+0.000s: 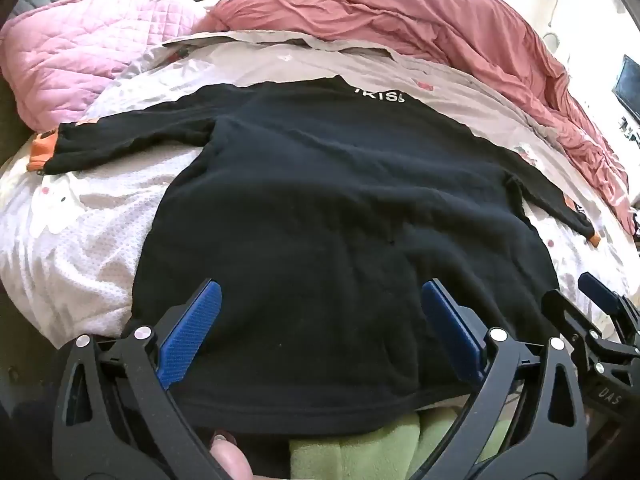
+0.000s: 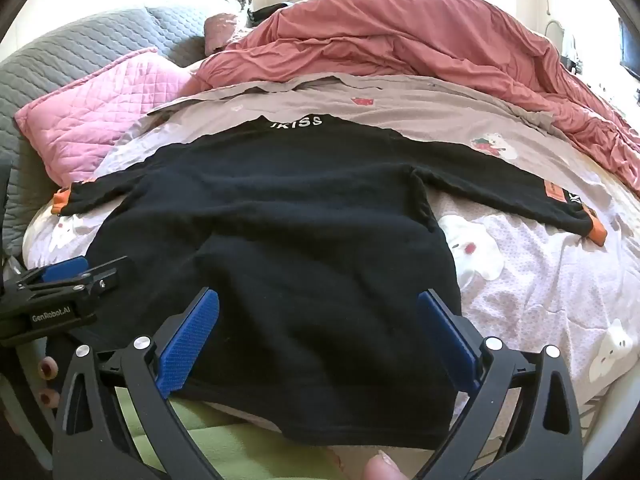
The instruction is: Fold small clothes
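Left wrist view: black sweater (image 1: 320, 200) spread flat, back up, on the bed (image 1: 80, 248), collar with white lettering at the far end, hem nearest and hanging over the bed's near edge. Both sleeves stretched outward, left sleeve (image 1: 132, 140) ending in an orange cuff, right sleeve (image 1: 552, 204) likewise. Left gripper (image 1: 320, 312) poised over the hem's left half, jaws spread wide, nothing between the blue pads, no cloth pinched. Right gripper (image 1: 600, 312) just beside at the hem's right corner.

Right wrist view: same sweater (image 2: 280, 240), right gripper (image 2: 318, 320) above the hem's right half, jaws equally wide apart and empty. Left gripper (image 2: 60, 280) seen side-on near the left hem corner. Pink quilted pillow (image 2: 104, 112) and rumpled red duvet (image 2: 400, 40) well beyond the collar, clear of the folding area. Green fabric (image 2: 224, 440) below the hem, at the bed's edge.

Judged step: garment laid out and smoothed, first fold not yet begun. Likely next: either pinching both hem corners to carry the hem toward the collar, or moving out to the sleeves to bring them across the body. Either way, requires closing on one layer edge cleanly and lifting both sides evenly to avoid dragging the fleece askew.
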`<action>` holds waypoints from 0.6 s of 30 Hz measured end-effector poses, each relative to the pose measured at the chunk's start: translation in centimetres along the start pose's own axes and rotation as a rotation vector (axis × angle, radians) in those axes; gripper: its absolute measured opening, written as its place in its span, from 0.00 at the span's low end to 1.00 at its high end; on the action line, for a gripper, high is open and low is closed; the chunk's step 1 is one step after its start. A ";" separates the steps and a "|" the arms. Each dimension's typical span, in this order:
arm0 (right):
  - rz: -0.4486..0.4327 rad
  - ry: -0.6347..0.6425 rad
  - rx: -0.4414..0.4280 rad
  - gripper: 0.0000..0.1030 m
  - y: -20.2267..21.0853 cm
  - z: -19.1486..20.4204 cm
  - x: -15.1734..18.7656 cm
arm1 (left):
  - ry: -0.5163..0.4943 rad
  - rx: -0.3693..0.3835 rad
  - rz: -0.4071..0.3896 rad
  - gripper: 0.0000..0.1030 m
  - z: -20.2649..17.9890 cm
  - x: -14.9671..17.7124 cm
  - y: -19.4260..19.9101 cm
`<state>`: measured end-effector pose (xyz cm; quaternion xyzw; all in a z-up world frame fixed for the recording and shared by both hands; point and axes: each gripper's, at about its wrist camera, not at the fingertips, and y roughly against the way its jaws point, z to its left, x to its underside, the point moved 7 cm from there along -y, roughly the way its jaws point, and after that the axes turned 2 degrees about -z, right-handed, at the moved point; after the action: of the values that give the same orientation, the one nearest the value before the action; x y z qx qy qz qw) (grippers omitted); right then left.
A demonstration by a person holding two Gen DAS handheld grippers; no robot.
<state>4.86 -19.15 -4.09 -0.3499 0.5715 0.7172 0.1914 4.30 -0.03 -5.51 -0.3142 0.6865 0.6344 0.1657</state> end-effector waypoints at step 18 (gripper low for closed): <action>0.006 0.009 0.011 0.96 -0.1 -0.1 0.2 | -0.009 -0.015 0.000 0.91 0.1 0.1 0.5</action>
<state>4.80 -19.26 -4.34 -0.3504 0.5772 0.7132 0.1882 3.86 0.09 -5.18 -0.3125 0.6810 0.6409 0.1666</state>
